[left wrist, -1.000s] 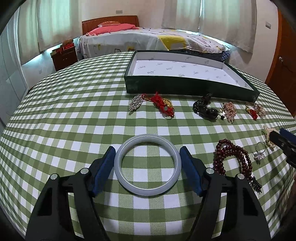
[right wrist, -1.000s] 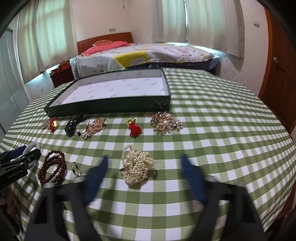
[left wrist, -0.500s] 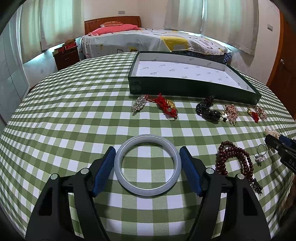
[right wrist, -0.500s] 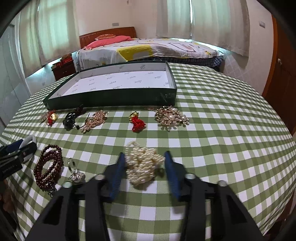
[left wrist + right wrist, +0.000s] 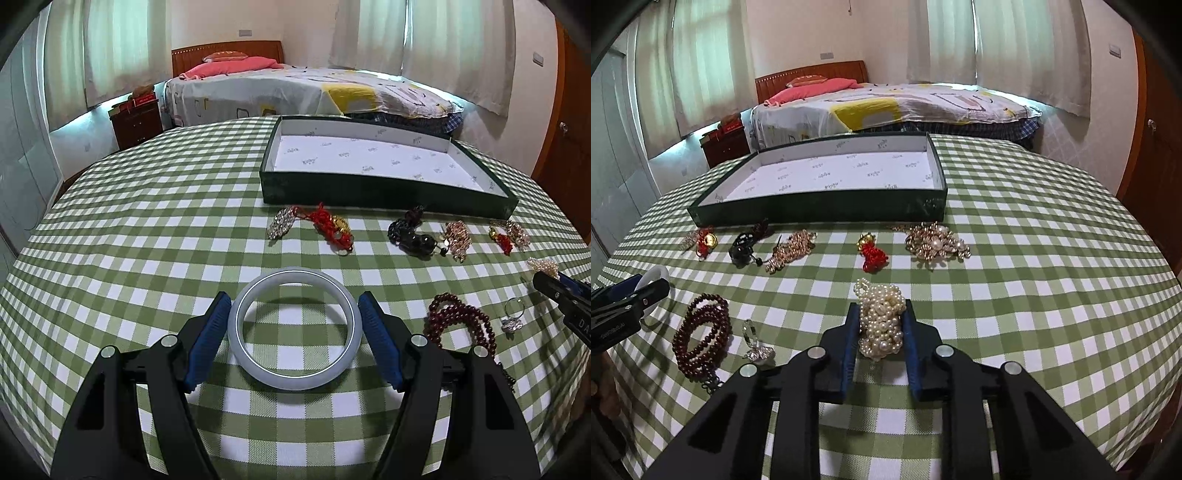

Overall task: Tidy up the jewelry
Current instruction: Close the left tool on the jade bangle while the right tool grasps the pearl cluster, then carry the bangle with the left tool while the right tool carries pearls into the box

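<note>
Between the right gripper's point(image 5: 881, 328) blue jaws, the pearl bundle point(image 5: 881, 319) is now squeezed tight after they closed in, so it looks ready to lift toward the box point(image 5: 827, 201), while the left gripper point(image 5: 294, 330) stays wide around the pale bangle point(image 5: 294, 330).

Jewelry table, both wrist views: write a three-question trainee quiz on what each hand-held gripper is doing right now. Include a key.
1. True or false: the right hand-held gripper is shut on the cluster of white pearl beads.
2. What sits between the left hand-held gripper's blue pads: A) dark red bead bracelet, B) pale grey-white round bangle, C) silver ring?
3. Fill in: the dark green shallow box with white lining holds ___ jewelry.

Key: 1 true; 2 B; 3 no.
</note>
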`<action>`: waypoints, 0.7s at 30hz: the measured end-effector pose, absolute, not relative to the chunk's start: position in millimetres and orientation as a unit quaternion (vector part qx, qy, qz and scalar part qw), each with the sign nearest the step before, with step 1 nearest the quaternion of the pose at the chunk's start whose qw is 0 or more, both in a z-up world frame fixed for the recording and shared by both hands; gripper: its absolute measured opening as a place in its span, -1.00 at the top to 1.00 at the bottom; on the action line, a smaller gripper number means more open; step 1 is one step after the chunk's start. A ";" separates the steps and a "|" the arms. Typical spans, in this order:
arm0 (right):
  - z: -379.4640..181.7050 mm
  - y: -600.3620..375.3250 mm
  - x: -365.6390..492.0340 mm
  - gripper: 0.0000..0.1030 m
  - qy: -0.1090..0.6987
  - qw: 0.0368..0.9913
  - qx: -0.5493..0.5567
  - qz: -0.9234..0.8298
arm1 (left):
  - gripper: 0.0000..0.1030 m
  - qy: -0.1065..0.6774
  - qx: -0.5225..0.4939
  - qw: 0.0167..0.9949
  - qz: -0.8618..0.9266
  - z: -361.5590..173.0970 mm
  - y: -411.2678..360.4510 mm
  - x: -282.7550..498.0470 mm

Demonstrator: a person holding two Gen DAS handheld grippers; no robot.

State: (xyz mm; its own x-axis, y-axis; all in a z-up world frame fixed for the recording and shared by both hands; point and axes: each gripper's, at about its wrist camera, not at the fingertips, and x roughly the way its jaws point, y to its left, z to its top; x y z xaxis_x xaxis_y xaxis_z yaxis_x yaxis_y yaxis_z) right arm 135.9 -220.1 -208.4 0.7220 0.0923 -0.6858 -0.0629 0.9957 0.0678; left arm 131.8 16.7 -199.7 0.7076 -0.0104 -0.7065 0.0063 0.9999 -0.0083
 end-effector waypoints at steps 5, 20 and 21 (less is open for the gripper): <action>-197.9 -222.3 136.3 0.55 0.363 0.930 0.032 0.044 | -0.34 0.373 -0.002 0.928 -0.010 -187.5 13.7 132.4; -143.7 -217.5 176.1 0.55 0.305 0.950 0.030 0.061 | -0.35 0.318 -0.006 0.948 -0.031 -132.5 -2.3 174.2; -140.9 -217.1 182.6 0.55 0.301 0.951 0.028 0.061 | -0.35 0.313 -0.004 0.949 -0.032 -128.9 -4.9 182.4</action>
